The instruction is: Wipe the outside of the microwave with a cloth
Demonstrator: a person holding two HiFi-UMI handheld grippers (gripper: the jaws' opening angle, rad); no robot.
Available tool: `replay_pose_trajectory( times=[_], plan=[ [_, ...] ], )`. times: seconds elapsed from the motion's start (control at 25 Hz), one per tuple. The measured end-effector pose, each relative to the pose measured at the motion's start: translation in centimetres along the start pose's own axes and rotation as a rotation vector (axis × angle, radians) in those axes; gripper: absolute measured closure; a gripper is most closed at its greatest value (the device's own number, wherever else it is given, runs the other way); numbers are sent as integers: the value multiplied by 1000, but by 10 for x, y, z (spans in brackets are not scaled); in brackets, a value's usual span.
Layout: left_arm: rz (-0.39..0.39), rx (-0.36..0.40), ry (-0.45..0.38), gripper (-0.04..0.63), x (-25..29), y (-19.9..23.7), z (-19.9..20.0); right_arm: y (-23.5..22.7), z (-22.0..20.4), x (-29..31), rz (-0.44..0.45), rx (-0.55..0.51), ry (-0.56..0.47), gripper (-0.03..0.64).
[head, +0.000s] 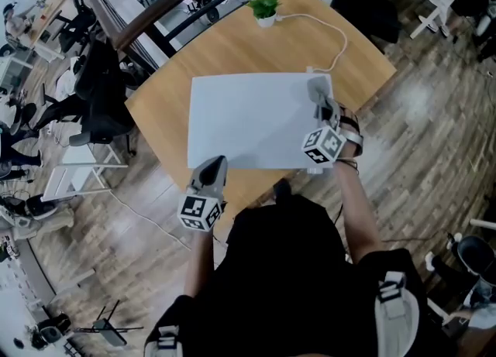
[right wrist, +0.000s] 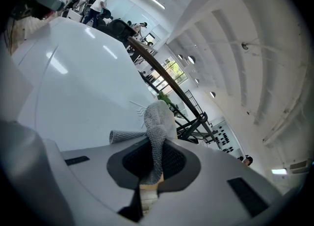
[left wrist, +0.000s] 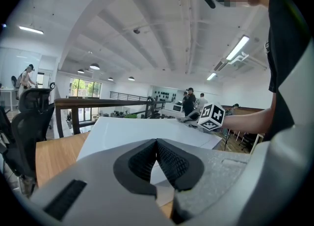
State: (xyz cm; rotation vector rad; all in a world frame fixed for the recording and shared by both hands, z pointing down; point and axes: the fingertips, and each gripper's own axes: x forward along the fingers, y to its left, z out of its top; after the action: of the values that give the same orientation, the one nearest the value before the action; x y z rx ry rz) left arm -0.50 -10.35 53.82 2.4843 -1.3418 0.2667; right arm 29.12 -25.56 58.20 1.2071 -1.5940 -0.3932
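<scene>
The white microwave (head: 252, 119) stands on a wooden table (head: 167, 108), and I look down on its flat top. My right gripper (head: 320, 100) lies at the right edge of that top, shut on a grey knitted cloth (right wrist: 156, 132); the cloth (head: 318, 84) rests on the white surface (right wrist: 73, 87). My left gripper (head: 215, 165) sits at the microwave's front left corner with its jaws closed together and nothing between them (left wrist: 157, 145). In the left gripper view the white top (left wrist: 137, 132) stretches ahead, with the right gripper's marker cube (left wrist: 212, 117) at its far side.
A small green potted plant (head: 265, 8) stands at the table's far edge. A white cable (head: 332, 34) runs from it toward the microwave's back right. Black office chairs (head: 105, 96) crowd the table's left side, and a dark railing (head: 178, 7) runs behind.
</scene>
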Motion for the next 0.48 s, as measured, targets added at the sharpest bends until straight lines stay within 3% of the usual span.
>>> replay_pose_trajectory(
  times=[0.48],
  plan=[
    [34, 0, -1, 594, 18, -4, 4, -19, 5, 31, 3, 22, -31, 608]
  ],
)
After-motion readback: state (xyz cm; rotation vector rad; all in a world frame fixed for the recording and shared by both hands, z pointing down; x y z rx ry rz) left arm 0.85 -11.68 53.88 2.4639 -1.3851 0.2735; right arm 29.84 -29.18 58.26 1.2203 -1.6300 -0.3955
